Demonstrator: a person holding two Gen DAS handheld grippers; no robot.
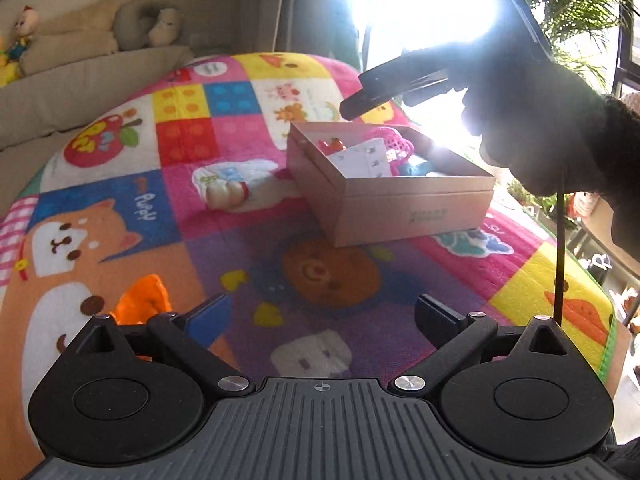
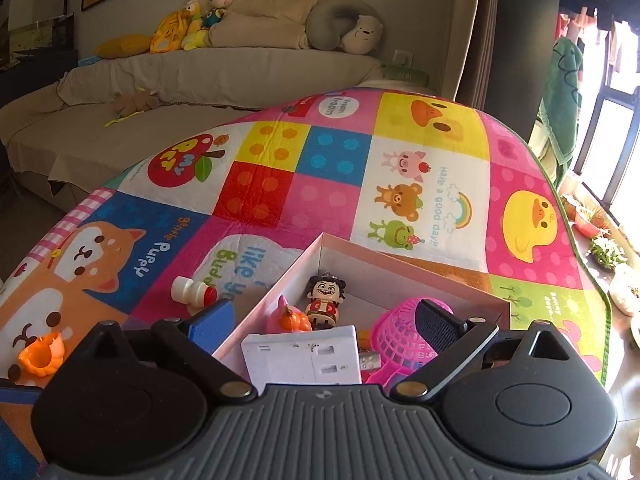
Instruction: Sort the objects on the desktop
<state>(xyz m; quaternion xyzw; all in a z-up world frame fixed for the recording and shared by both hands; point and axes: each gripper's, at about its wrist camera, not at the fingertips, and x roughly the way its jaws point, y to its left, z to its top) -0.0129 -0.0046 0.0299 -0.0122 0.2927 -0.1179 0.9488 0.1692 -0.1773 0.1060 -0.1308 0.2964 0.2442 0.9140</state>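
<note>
Now, what I see from my two wrist cameras:
Mat [image 2: 400, 120]: a bright cartoon patchwork covering the whole surface under everything.
Box [image 1: 400, 208]: open, pinkish, sitting on the mat ahead and to the right in my left view.
Box contents: a white panel [image 2: 304, 356], a pink basket [image 2: 396, 336], a grinning figurine [image 2: 325, 300] and a small pumpkin [image 2: 296, 322], all inside it.
Right claw [image 2: 324, 320]: released, jaws wide, nothing between them, poised over the box.
Left claw [image 1: 324, 314]: released, jaws wide, empty, above bare mat, short of the box.
Bottle [image 2: 194, 292]: white, red cap, lying on the mat just beside the box.
Orange toy [image 2: 42, 356]: on the mat, well apart from the box, at the left.
</note>
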